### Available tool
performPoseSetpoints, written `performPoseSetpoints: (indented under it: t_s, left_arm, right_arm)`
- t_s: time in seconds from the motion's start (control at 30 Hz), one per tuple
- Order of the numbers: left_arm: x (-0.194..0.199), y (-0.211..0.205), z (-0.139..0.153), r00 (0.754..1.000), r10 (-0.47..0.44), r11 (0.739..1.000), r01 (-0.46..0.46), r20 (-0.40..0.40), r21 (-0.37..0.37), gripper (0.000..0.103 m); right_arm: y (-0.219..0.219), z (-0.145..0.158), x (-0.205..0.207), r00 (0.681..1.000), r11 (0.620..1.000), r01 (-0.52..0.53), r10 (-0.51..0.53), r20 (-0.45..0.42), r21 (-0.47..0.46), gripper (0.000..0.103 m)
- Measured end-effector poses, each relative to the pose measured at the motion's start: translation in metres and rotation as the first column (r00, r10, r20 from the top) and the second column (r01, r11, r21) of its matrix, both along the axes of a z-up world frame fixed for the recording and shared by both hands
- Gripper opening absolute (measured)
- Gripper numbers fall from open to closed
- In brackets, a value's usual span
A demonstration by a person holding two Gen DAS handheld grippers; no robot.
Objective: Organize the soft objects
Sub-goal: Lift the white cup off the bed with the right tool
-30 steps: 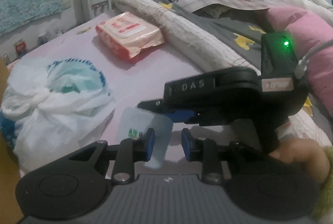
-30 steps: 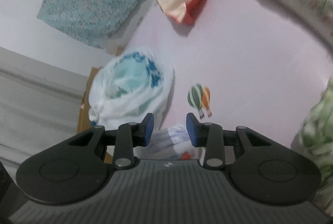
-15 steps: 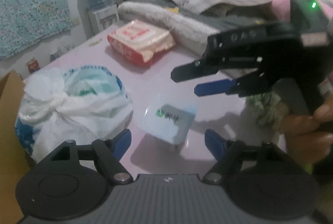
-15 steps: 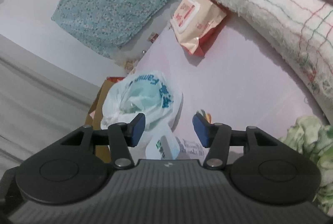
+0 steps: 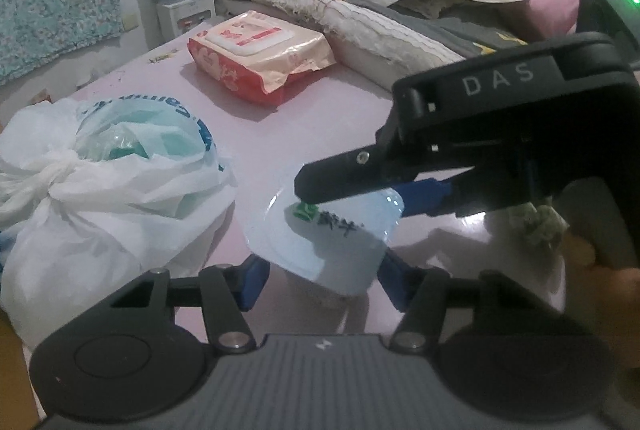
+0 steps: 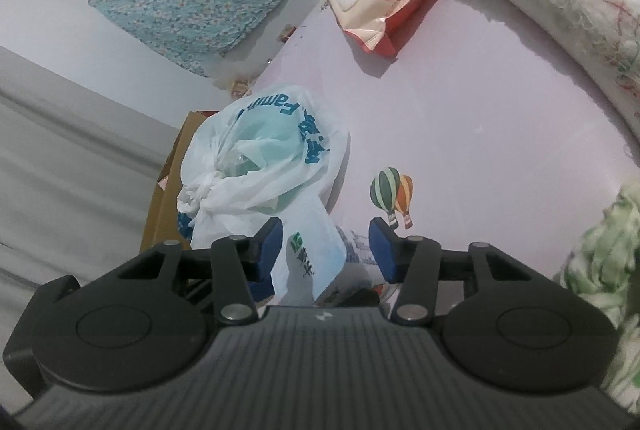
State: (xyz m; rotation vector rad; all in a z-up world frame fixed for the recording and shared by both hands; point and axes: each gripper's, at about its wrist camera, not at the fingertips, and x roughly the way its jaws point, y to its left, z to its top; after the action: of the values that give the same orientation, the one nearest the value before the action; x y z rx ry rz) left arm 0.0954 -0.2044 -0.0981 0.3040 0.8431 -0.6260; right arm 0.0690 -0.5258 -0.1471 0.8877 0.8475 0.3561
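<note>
Knotted white plastic bag just left of tissue pack, wipes packet beyond.

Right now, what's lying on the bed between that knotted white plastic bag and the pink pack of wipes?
Nothing: only bare pink sheet separates the knotted bag from the wipes pack, in both views.

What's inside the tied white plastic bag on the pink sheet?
Through the thin film of the tied white plastic bag, pale teal-green material shows, seemingly soft packaging. The knot and the bag's folds cover the rest, so what the contents are cannot be told.
</note>
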Motion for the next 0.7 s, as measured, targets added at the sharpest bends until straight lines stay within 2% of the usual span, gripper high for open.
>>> performPoseSetpoints:
  t_s: [0.07, 0.13, 0.23, 0.47, 0.7]
  left_arm:
    - [0.003, -0.001, -0.002, 1.0, 0.002, 1.0, -0.002, 0.001, -0.003, 0.06]
    - [0.007, -0.003, -0.004, 1.0, 0.007, 1.0, -0.007, -0.007, -0.008, 0.059]
    - [0.011, -0.003, -0.008, 0.999, 0.011, 1.0, -0.012, -0.036, -0.029, 0.052]
    - [0.011, 0.0, -0.005, 0.999, 0.029, 0.999, -0.031, -0.037, -0.043, 0.052]
    - [0.007, 0.004, 0.006, 0.999, 0.039, 0.997, -0.04, -0.023, -0.063, 0.052]
  right_arm:
    - [0.001, -0.001, 0.002, 1.0, 1.0, 0.0, -0.001, -0.005, -0.008, 0.036]
    - [0.002, -0.002, 0.003, 1.0, 1.0, 0.001, -0.001, -0.009, -0.011, 0.033]
    - [0.002, -0.002, 0.003, 1.0, 1.0, -0.003, 0.003, -0.006, -0.007, 0.03]
    - [0.007, 0.006, 0.003, 0.999, 0.998, -0.036, 0.037, 0.018, -0.044, 0.026]
    - [0.01, 0.011, -0.003, 0.998, 0.998, -0.048, 0.049, 0.028, -0.037, 0.026]
